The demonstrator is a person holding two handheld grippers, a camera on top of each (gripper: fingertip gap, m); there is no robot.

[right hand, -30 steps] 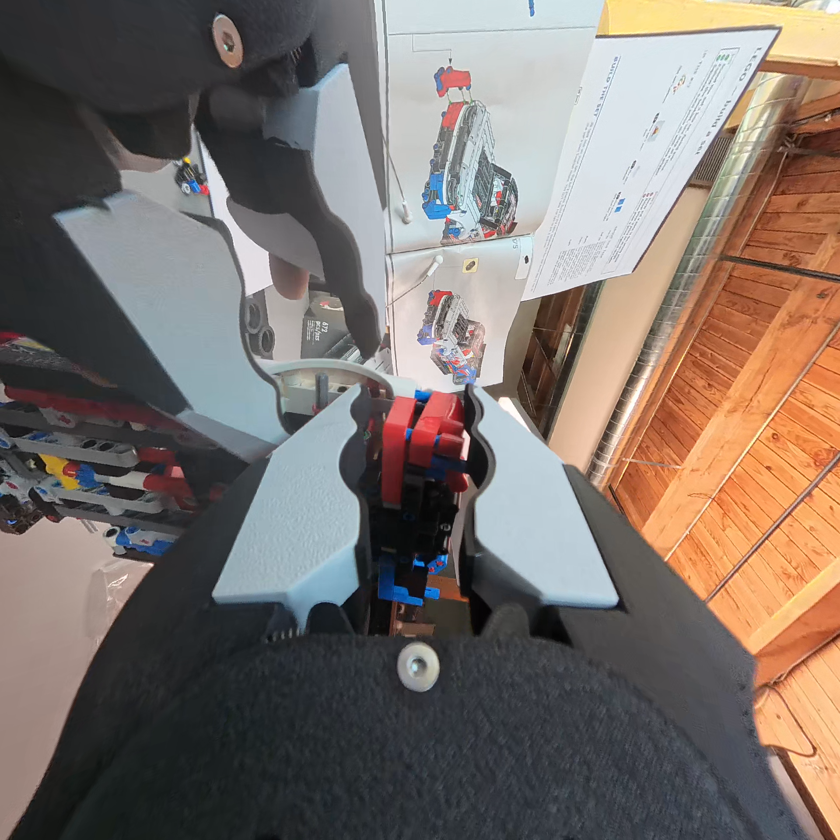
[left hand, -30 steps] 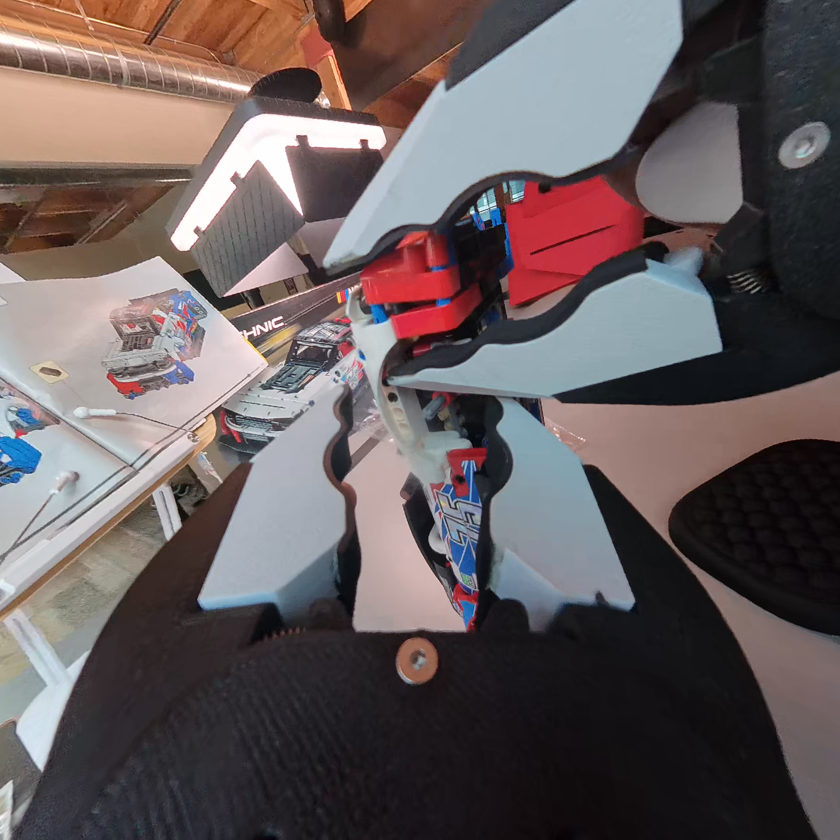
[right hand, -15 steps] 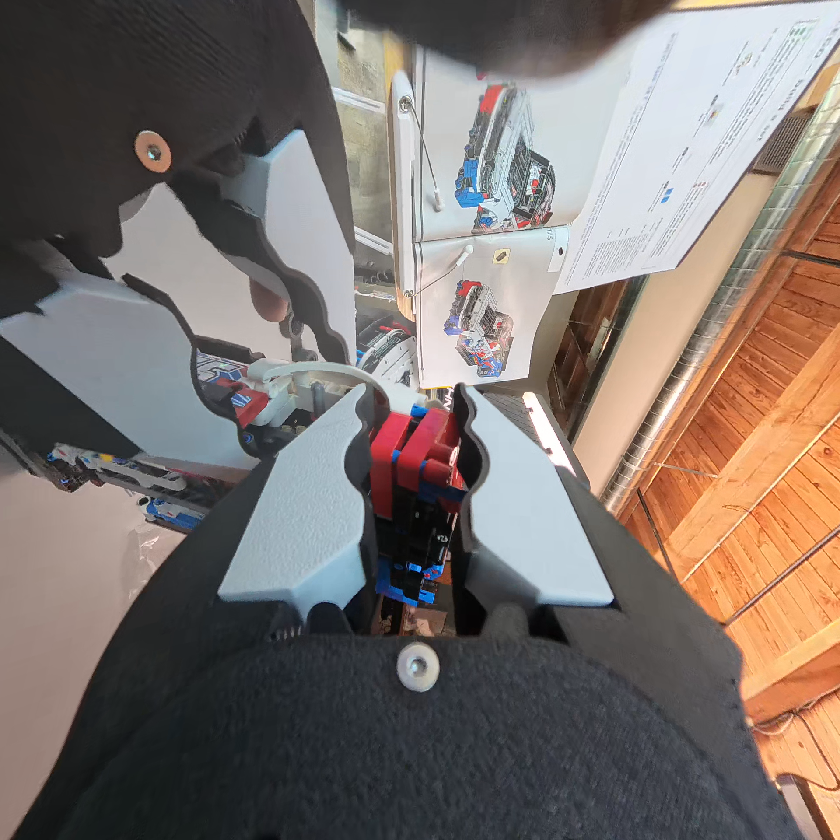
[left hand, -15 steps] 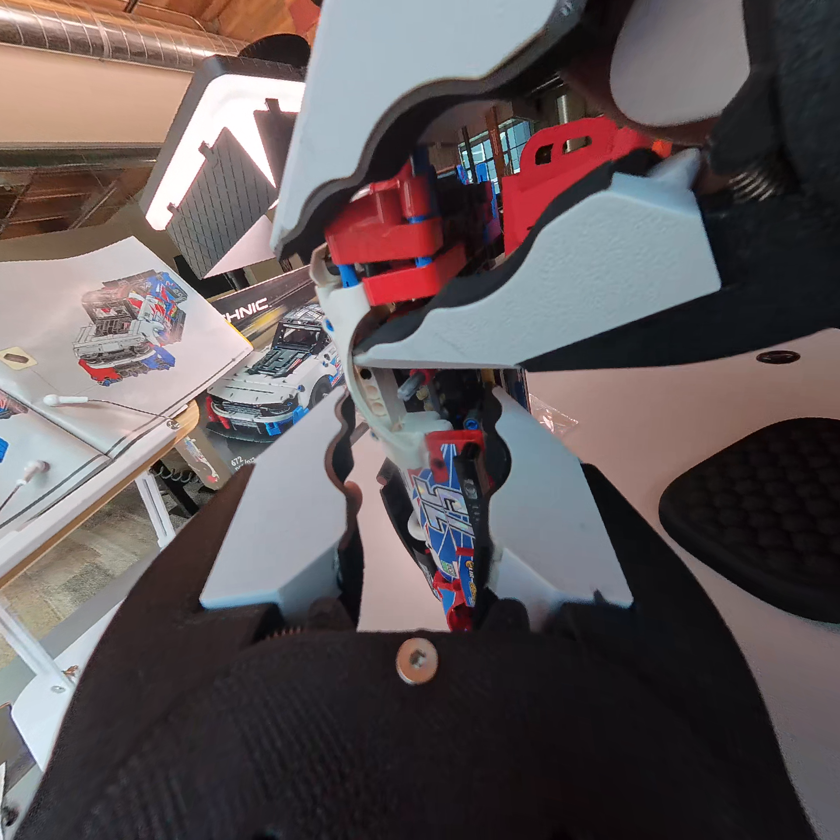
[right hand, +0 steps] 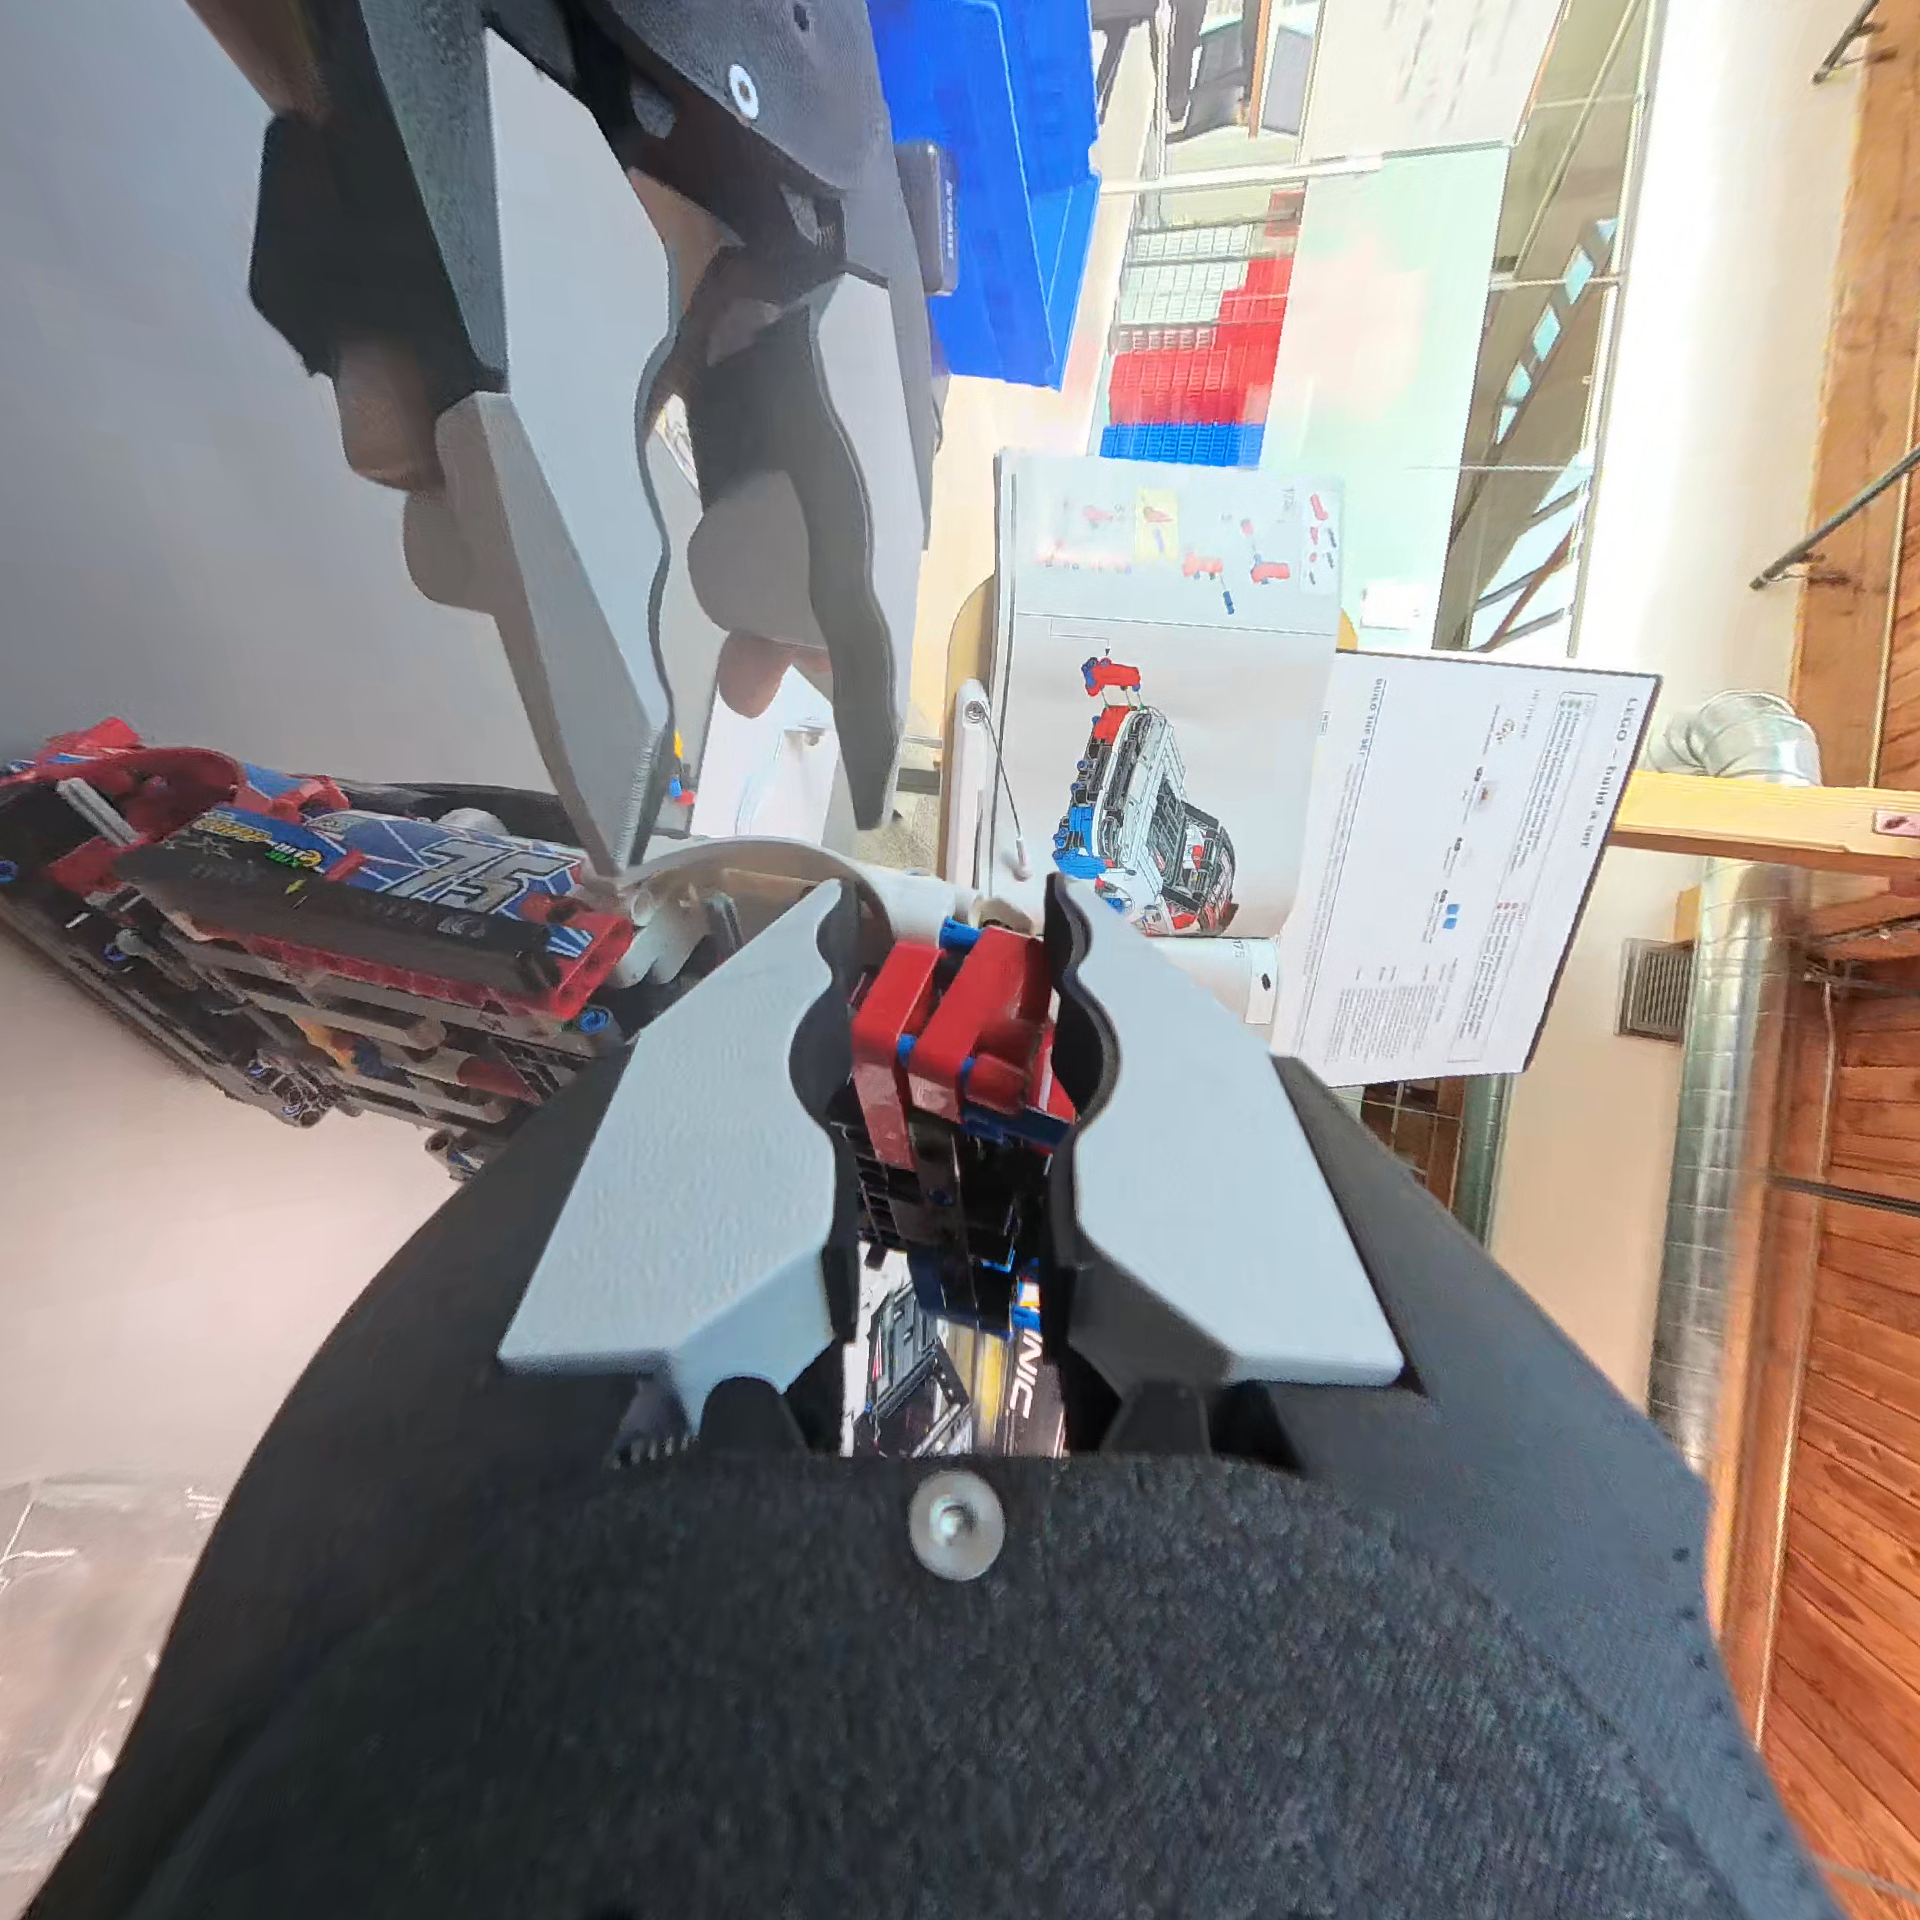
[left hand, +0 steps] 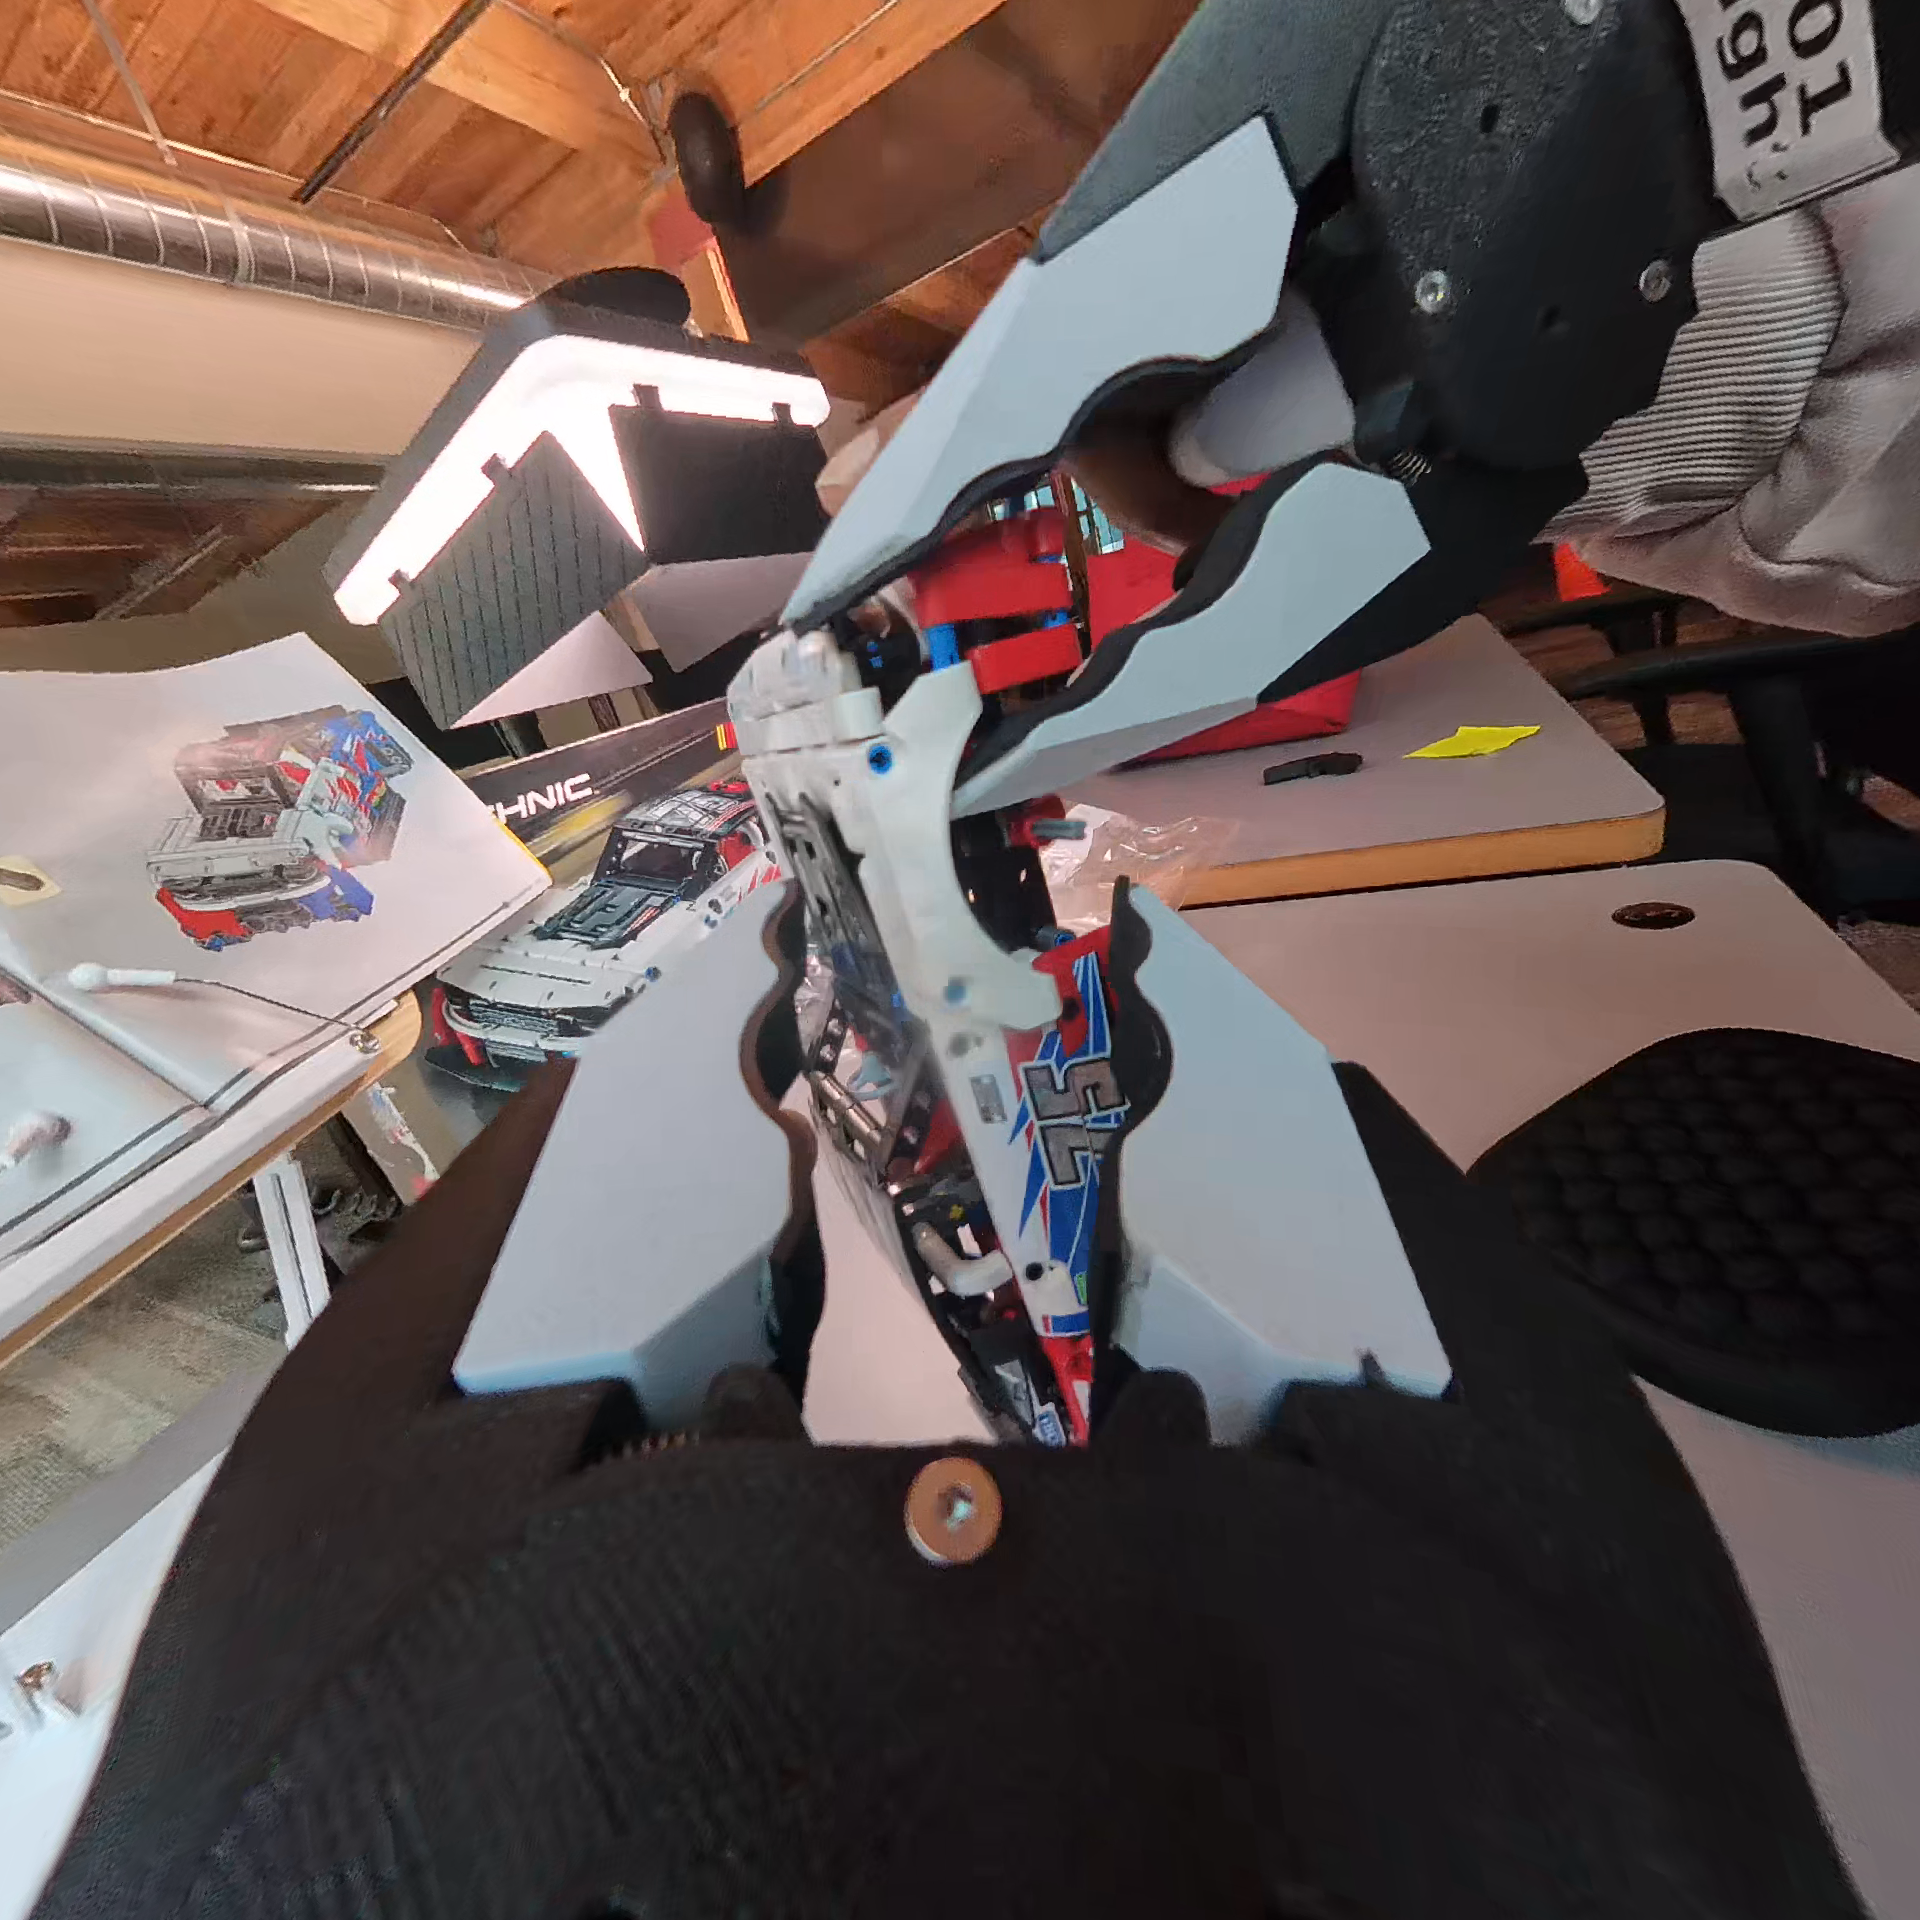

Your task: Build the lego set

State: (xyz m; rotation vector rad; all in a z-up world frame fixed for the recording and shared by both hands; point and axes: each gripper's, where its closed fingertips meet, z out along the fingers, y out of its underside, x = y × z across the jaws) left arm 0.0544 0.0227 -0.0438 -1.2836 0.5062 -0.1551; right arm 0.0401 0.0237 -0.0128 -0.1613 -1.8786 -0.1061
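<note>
- Holding the car body (left hand: 935, 1039) up off the bench (left hand: 1455, 997), you have both tongs on it, probably so one end stays braced while the other is pressed home.
- Your left tongs (left hand: 951, 1049) stand partly spread, with the stickered side panel (left hand: 1070, 1101) between them against the right-hand finger.
- Your right tongs (right hand: 951, 1039) are pinching the red and blue block (right hand: 961, 1023) at the body's end, likely to seat it as the instruction booklet (right hand: 1164, 790) pictures.
</note>
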